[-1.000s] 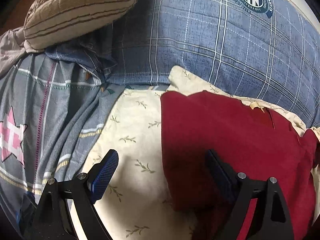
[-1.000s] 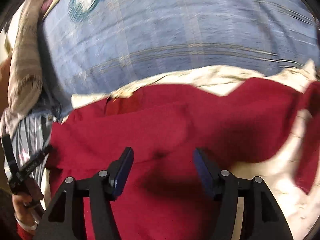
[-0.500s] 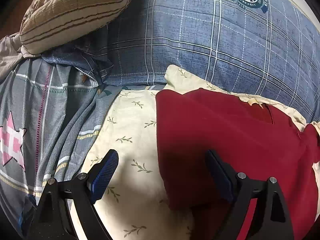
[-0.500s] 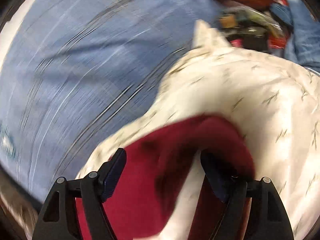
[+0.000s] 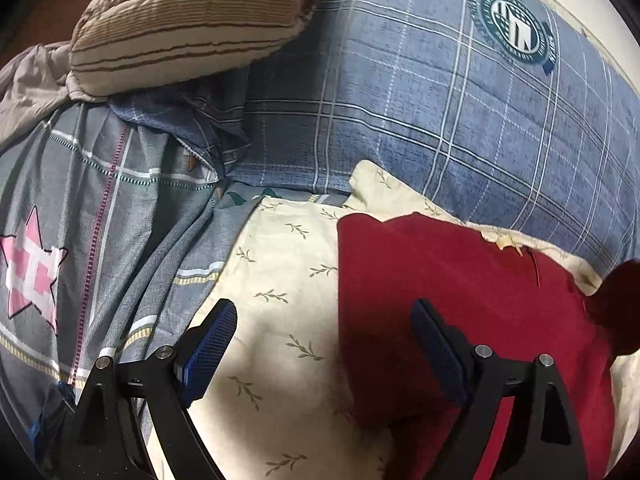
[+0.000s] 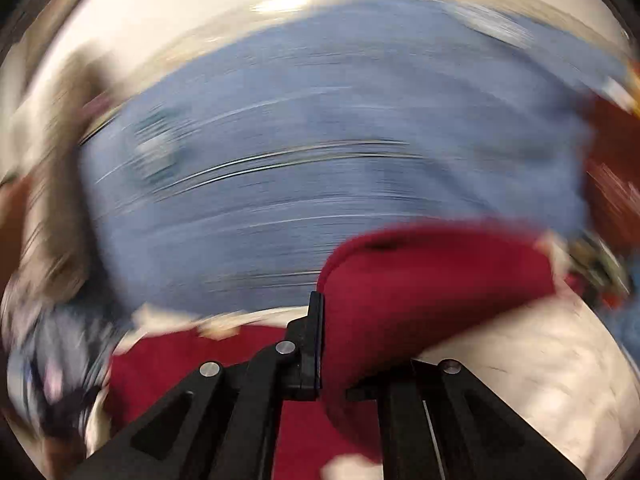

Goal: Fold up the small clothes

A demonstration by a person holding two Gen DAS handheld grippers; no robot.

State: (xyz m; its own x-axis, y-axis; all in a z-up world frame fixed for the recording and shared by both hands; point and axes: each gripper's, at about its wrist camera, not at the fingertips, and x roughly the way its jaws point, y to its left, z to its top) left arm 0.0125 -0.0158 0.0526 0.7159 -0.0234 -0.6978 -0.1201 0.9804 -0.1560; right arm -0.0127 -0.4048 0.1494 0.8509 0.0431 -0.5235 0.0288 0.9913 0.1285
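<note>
A dark red garment [image 5: 452,296] lies flat on a cream leaf-print cloth [image 5: 280,280]. My left gripper [image 5: 324,340] is open and hovers over the garment's left edge; one finger is over the cream cloth, the other over the red fabric. My right gripper [image 6: 352,344] is shut on a fold of the red garment [image 6: 420,292] and holds it lifted above the rest of the garment [image 6: 192,376]. The right wrist view is heavily blurred by motion. A lifted red part also shows at the right edge of the left wrist view [image 5: 620,304].
A blue plaid quilt with a round badge [image 5: 440,100] lies behind the garment. A striped beige pillow [image 5: 188,20] sits at the back left. A grey sheet with a pink star [image 5: 80,240] lies on the left.
My right gripper has closed on a part of the red garment and lifted it, swinging fast. The left gripper has stayed open and nearly still.
</note>
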